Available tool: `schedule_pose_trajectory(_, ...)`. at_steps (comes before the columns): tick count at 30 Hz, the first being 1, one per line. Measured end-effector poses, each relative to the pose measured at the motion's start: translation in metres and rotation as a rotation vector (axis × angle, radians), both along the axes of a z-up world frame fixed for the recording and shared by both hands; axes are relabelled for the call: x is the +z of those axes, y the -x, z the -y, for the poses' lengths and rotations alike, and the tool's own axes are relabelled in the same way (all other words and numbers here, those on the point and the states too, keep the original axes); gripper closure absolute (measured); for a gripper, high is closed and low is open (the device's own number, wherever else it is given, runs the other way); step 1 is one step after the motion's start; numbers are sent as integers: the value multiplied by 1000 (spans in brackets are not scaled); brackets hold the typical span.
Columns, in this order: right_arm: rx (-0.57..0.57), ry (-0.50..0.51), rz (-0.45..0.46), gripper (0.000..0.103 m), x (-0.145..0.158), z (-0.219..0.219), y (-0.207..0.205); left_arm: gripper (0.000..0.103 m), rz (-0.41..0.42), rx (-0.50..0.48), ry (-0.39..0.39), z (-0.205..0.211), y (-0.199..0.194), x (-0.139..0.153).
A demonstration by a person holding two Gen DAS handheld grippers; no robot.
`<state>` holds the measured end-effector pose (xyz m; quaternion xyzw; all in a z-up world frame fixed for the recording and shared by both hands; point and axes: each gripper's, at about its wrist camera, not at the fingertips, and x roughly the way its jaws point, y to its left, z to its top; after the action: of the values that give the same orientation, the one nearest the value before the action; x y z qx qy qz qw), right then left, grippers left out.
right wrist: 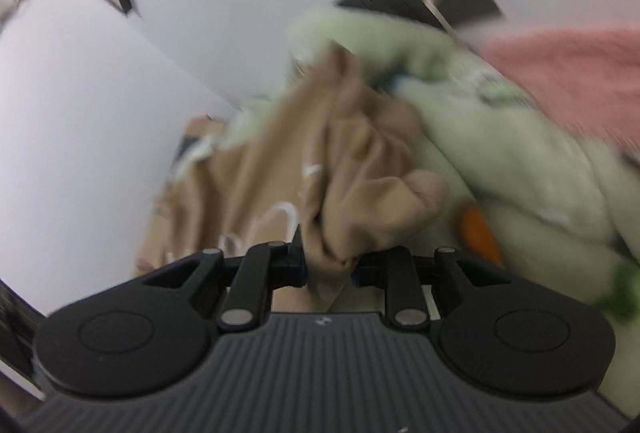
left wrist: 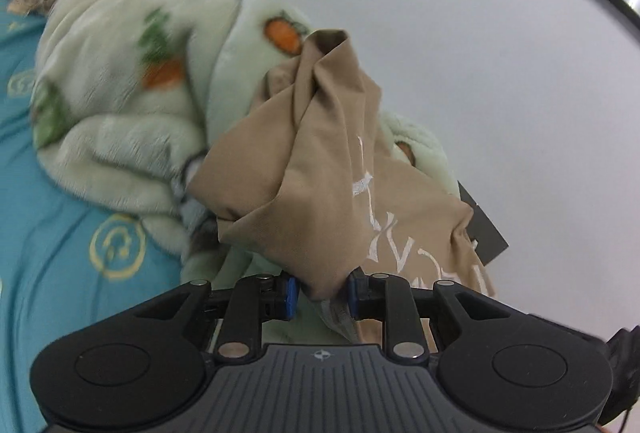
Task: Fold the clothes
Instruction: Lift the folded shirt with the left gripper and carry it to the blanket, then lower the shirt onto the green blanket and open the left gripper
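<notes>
White wall fills the background behind a bed with a teal sheet (left wrist: 48,233). On the bed lies a heaped pale green blanket (left wrist: 120,105) printed with carrots. Against it hangs the tan garment (left wrist: 320,169), bunched, its long axis running away from both cameras. The left claw (left wrist: 322,293) pinches one gathered end of it; the right claw (right wrist: 329,267) grips another crumpled fold, tilted, in a blurred view.

right wrist view motion-blurred | white print on tan garment (right wrist: 352,169) unreadable | pink fabric (right wrist: 568,73) cut off
</notes>
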<state>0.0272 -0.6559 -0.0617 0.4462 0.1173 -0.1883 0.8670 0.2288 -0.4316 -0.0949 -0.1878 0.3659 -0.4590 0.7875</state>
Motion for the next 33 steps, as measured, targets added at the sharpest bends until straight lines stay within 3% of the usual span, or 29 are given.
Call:
schedule_pose_trajectory(2, -16, -12, -55, 74, -23, -3, 2, 77, 31, -5, -32, -6, 3, 3)
schedule_pose_trajectory(4, -32, -25, -109, 57, -46, -6, 4, 71, 85, 10, -93, -8, 13, 15)
schedule_pose_trajectory(5, -34, -21, -132, 49, -49, -8, 6, 58, 110, 23, -124, -11, 17, 24)
schedule_pose_trajectory(7, -20, 20, -139, 16, -32, -19, 14, 39, 166, 41, -161, -22, 31, 39)
schedule_pose_trajectory(8, -15, 47, -139, 13, -21, -27, 18, 30, 196, 62, -170, -30, 39, 51)
schedule_pose_trajectory(10, 10, 111, -145, 15, 1, -44, 27, 21, 237, 76, -169, -49, 59, 78)
schedule_pose_trajectory(12, 33, 181, -131, 15, 24, -63, 37, 19, 280, 86, -165, -66, 77, 104)
schedule_pose_trajectory(15, 37, 285, -119, 15, 61, -94, 60, 3, 383, 112, -178, -90, 112, 149)
schedule_pose_trajectory(18, 35, 384, -108, 15, 93, -125, 85, 0, 478, 119, -156, -119, 155, 191)
schedule_pose_trajectory(22, 31, 503, -88, 15, 124, -165, 120, 0, 544, 109, -112, -159, 212, 231)
schedule_pose_trajectory(27, 26, 608, -72, 15, 143, -211, 159, 0, 585, 131, -109, -195, 266, 244)
schedule_pose_trajectory(33, 17, 690, -68, 15, 139, -257, 193, 0, 627, 168, -100, -240, 323, 243)
